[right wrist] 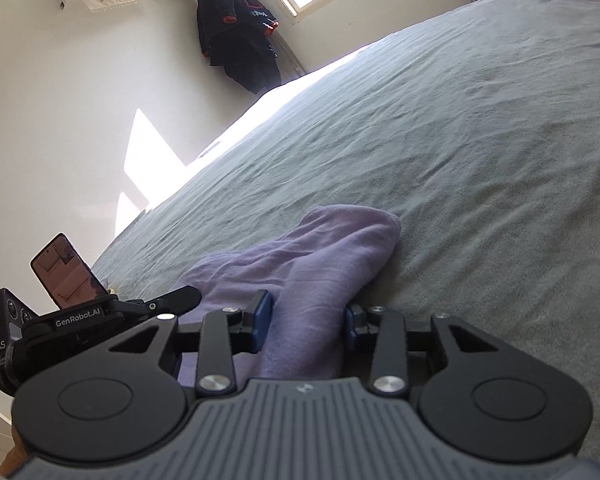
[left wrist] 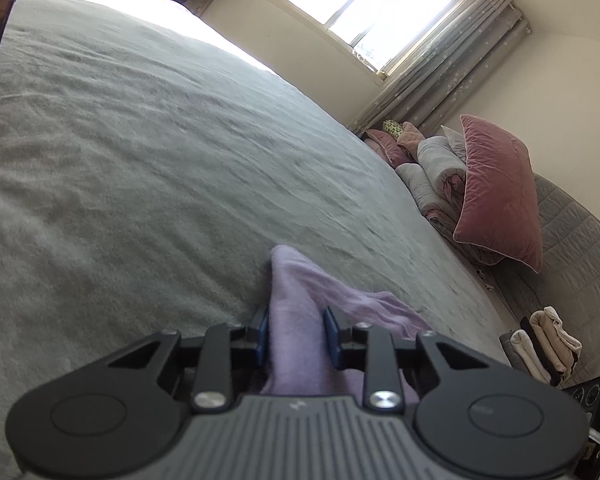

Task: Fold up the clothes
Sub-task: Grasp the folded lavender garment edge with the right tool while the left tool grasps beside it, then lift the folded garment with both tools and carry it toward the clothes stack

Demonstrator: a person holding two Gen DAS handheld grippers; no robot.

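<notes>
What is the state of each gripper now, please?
Left gripper: closed on the lilac garment.
Right gripper: closed on the same garment.

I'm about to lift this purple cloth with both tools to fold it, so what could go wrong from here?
1. Each tool, left and right, pinches a bunched ridge of the purple cloth, not a flat edge, so the fold may come out crooked or creased.
2. The grips sit near the pad tips; the cloth might slip out when lifted.
3. The pads lie close to the grey bedspread and could catch it too.
</notes>
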